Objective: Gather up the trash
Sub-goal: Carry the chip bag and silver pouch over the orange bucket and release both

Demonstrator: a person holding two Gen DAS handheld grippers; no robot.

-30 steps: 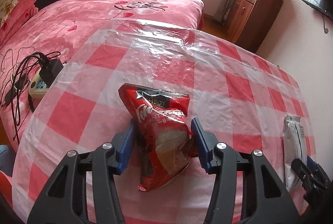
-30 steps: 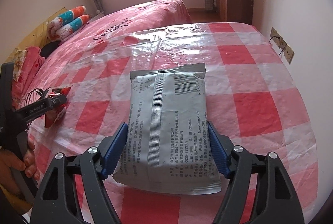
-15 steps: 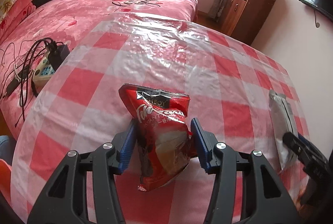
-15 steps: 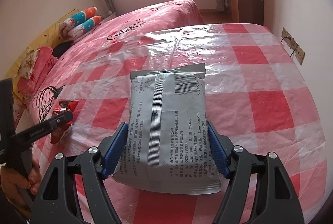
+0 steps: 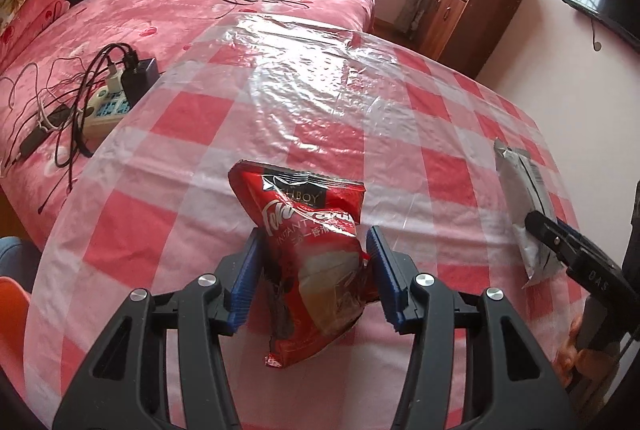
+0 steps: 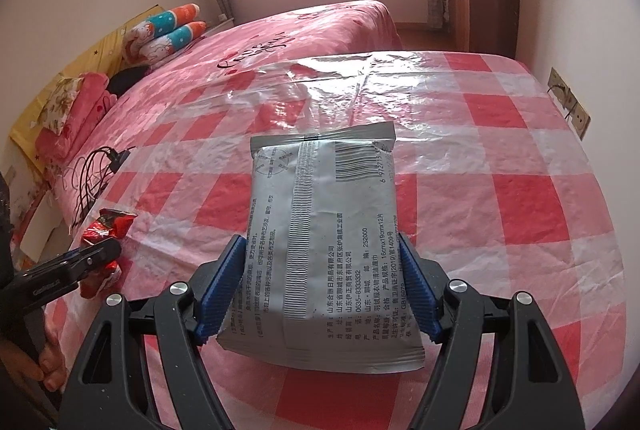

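My left gripper (image 5: 314,272) is shut on a crumpled red snack bag (image 5: 308,254) and holds it above the red-and-white checked tablecloth (image 5: 320,102). My right gripper (image 6: 320,282) is shut on a flat silver wipes packet (image 6: 324,230) with printed text and a barcode, held above the same cloth. The silver packet also shows at the right of the left wrist view (image 5: 520,198), and the red bag shows at the left of the right wrist view (image 6: 106,230).
A pink bed (image 5: 200,6) lies behind the table, with a power strip and tangled cables (image 5: 100,98) near its edge. A wooden cabinet (image 5: 456,10) stands at the back right. A wall socket (image 6: 568,102) is on the right wall.
Both grippers have risen and drawn back from the table with their packets still held. More of the tablecloth and bed comes into view.
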